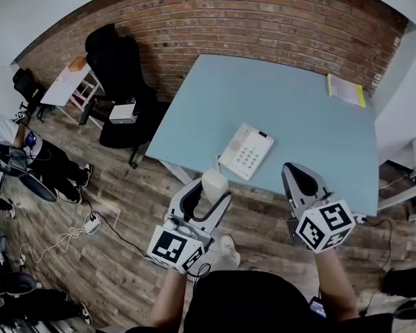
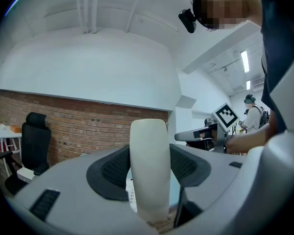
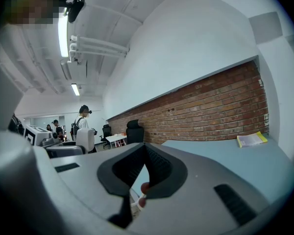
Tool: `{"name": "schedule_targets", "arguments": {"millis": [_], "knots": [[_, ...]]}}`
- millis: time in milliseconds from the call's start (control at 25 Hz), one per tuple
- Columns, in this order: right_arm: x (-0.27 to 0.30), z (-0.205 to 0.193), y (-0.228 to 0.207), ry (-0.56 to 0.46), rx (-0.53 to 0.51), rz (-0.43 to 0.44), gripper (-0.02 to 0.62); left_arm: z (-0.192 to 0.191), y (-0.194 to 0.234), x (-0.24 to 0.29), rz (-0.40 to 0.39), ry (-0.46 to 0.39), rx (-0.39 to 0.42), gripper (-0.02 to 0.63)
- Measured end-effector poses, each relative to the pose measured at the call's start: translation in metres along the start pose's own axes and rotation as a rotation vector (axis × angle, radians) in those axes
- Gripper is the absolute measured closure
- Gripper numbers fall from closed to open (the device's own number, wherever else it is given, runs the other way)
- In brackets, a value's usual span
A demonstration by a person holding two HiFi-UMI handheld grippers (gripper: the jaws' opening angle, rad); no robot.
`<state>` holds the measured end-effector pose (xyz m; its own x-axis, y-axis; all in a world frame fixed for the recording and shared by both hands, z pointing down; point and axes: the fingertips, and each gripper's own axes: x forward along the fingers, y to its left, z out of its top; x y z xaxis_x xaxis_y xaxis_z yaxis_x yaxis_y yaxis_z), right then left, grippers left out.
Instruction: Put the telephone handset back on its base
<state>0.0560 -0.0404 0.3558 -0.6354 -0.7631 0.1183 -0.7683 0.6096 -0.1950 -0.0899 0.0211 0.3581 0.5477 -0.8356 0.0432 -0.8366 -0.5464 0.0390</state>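
The cream telephone handset [image 1: 214,184] stands upright between the jaws of my left gripper [image 1: 211,194], which is shut on it just off the table's near edge. In the left gripper view the handset [image 2: 149,170] fills the gap between the black pads. The white telephone base [image 1: 246,151], with its keypad showing and its cradle bare, lies on the light-blue table [image 1: 298,109] near the front edge, just beyond the handset. My right gripper [image 1: 295,170] hovers to the right of the base over the table edge, its jaws shut on nothing [image 3: 146,150].
A yellow booklet [image 1: 347,90] lies at the table's far right corner. A black office chair [image 1: 121,82] and a small white table [image 1: 69,82] stand left of the table by the brick wall. A seated person [image 1: 14,144] is at far left. Cables and a power strip [image 1: 90,222] lie on the wooden floor.
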Motion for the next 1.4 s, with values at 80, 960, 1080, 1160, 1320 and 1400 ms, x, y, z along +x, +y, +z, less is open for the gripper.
{"name": "schedule_targets", "arguments": {"millis": [80, 960, 1080, 1160, 1320, 1400], "knots": [[0.011, 0.003, -0.002, 0.003, -0.003, -0.008, 0.583, 0.0, 0.01, 0.007, -0.01, 0.007, -0.002, 0.353], [0.11, 0.013, -0.01, 0.036, -0.025, -0.116, 0.583, -0.004, 0.108, 0.051, -0.135, 0.014, -0.038, 0.353], [0.112, 0.011, -0.01, 0.044, -0.027, -0.141, 0.583, -0.009, 0.113, 0.054, -0.159, 0.012, -0.034, 0.353], [0.114, 0.008, -0.008, 0.05, -0.035, -0.151, 0.583, -0.013, 0.117, 0.054, -0.17, 0.012, -0.048, 0.353], [0.118, 0.003, -0.009, 0.064, -0.048, -0.16, 0.583, -0.02, 0.12, 0.059, -0.178, 0.025, -0.057, 0.353], [0.119, 0.004, -0.012, 0.068, -0.045, -0.165, 0.583, -0.021, 0.118, 0.064, -0.183, 0.034, -0.045, 0.353]]}}
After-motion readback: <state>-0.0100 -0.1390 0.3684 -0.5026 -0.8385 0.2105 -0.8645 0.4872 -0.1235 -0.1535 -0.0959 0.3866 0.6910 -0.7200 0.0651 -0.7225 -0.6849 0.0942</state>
